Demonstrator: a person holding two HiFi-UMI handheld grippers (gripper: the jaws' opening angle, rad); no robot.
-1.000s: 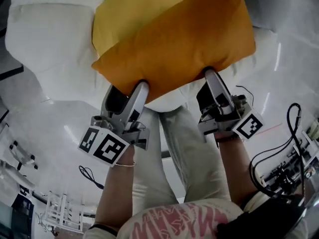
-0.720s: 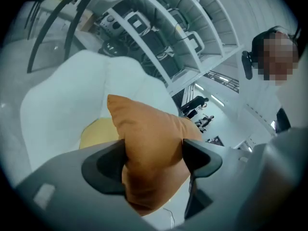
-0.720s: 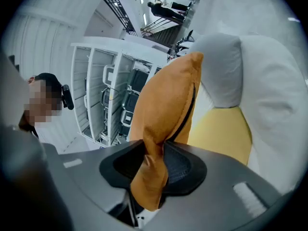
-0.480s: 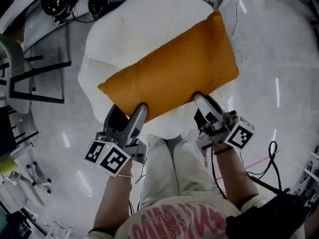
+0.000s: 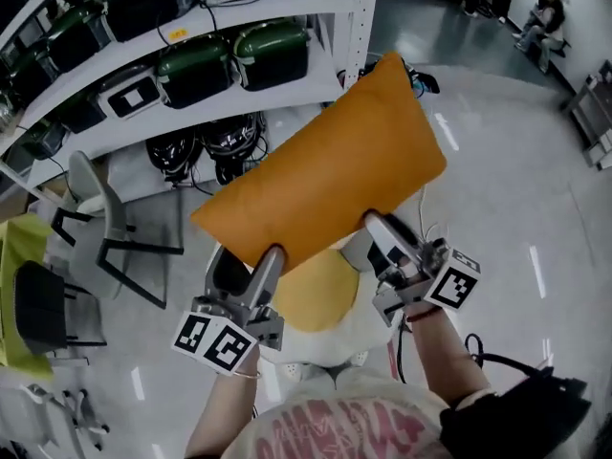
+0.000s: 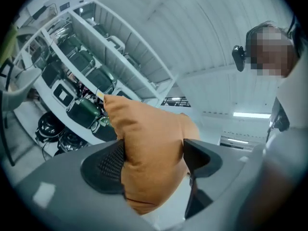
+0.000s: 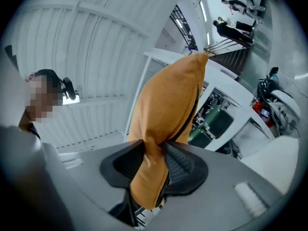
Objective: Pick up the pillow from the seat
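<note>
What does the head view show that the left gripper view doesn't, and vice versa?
Head view only: the left gripper and right gripper together, a yellow cushion below, a grey chair. Left gripper view only: ceiling lights, and its fingers close up, pressing the orange pillow from both sides. Both: that pillow and the shelves of green cases.

ahead: pillow (image 5: 325, 170), shelf rack (image 5: 287, 92) block | left: chair (image 5: 91, 185) | right: floor (image 5: 516, 189) open | below: yellow cushion (image 5: 320, 296)
</note>
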